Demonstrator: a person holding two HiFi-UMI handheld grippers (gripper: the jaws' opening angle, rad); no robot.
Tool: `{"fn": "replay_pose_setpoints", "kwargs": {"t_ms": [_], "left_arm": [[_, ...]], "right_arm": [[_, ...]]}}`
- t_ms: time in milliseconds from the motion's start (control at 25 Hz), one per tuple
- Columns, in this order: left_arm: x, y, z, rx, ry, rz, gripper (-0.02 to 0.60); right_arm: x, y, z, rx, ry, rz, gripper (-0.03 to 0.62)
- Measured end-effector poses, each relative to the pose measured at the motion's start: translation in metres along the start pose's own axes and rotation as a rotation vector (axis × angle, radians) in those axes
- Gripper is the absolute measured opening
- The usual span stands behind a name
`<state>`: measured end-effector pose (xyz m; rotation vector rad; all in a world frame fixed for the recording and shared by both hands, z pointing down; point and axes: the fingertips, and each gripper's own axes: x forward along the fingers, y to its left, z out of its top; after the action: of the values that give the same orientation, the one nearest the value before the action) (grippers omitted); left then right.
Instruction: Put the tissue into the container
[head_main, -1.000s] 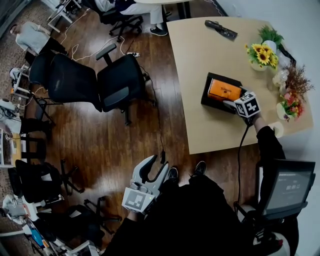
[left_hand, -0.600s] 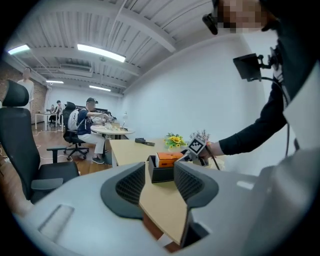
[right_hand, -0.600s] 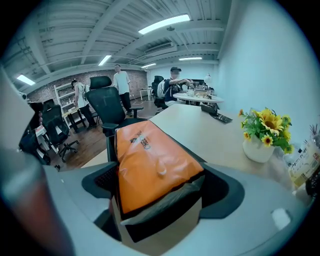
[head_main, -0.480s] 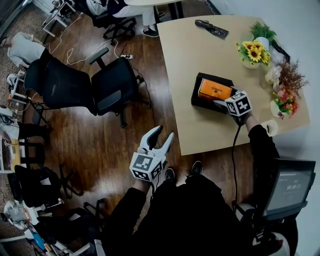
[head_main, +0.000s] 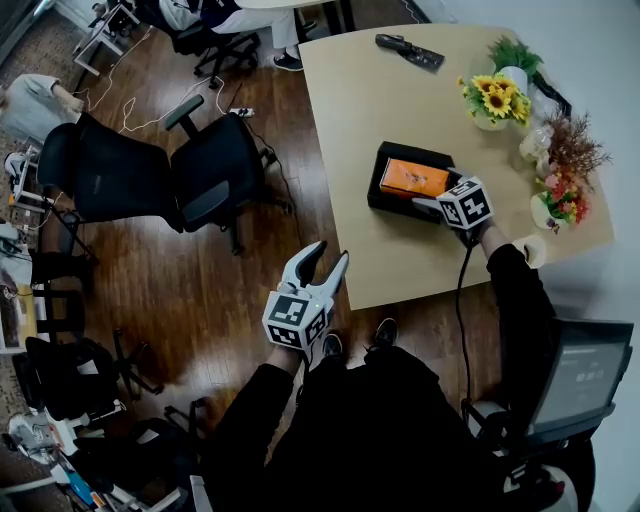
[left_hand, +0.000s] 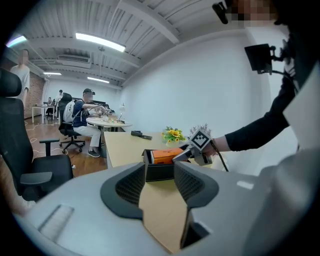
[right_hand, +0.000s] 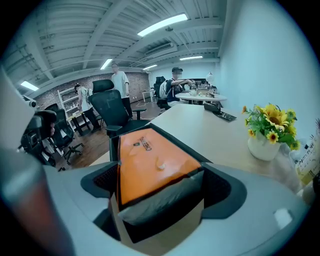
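Counter (head_main: 360, 100) fills the upper right of my head view, with two black office chairs (head_main: 215, 170) out on the wood floor to its left. The black container (head_main: 392, 207) sits near the counter's front edge, and the orange tissue pack (head_main: 413, 178) is inside it. From the head view, the pack's long axis runs along the container. It goes from the right gripper (head_main: 428, 203) at one end toward the chairs at the other.

In the right gripper view the pack points straight away from the camera, and its grey near end fills the gap between the pads. So I'm calling that gripper clamped on the pack's near end. That end looks a bit higher than the container rim, but I can't be sure. There's small dark print on the orange top, rotated sideways, and I can't read it reliably.

The right arm in its dark sleeve (head_main: 510, 290) reaches out over the counter's front edge. The left gripper (head_main: 330, 252) is held low over the floor just off the counter's corner. It's aimed at the container, with its jaws spread and nothing between them. Sunflowers (head_main: 492, 100) stand in a white pot further back.
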<state>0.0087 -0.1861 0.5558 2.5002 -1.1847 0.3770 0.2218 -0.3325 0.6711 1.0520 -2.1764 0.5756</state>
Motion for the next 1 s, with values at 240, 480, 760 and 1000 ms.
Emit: {"fn": "replay_pose_setpoints", "kwargs": {"t_ms": [240, 480, 760, 1000], "left_arm": [[-0.001, -0.002, 0.000, -0.003, 0.002, -0.004, 0.164], [-0.008, -0.001, 0.002, 0.012, -0.007, -0.015, 0.166], [-0.021, -0.002, 0.010, 0.022, -0.036, -0.053, 0.164], [-0.048, -0.011, 0.022, 0.036, -0.083, -0.112, 0.166]], "right_arm": [[-0.005, -0.002, -0.001, 0.008, -0.013, -0.007, 0.511], [-0.020, -0.001, 0.005, 0.036, -0.055, -0.028, 0.509], [-0.070, 0.023, 0.033, 0.015, -0.163, -0.073, 0.486], [-0.140, 0.069, 0.052, 0.015, -0.313, -0.118, 0.477]]}}
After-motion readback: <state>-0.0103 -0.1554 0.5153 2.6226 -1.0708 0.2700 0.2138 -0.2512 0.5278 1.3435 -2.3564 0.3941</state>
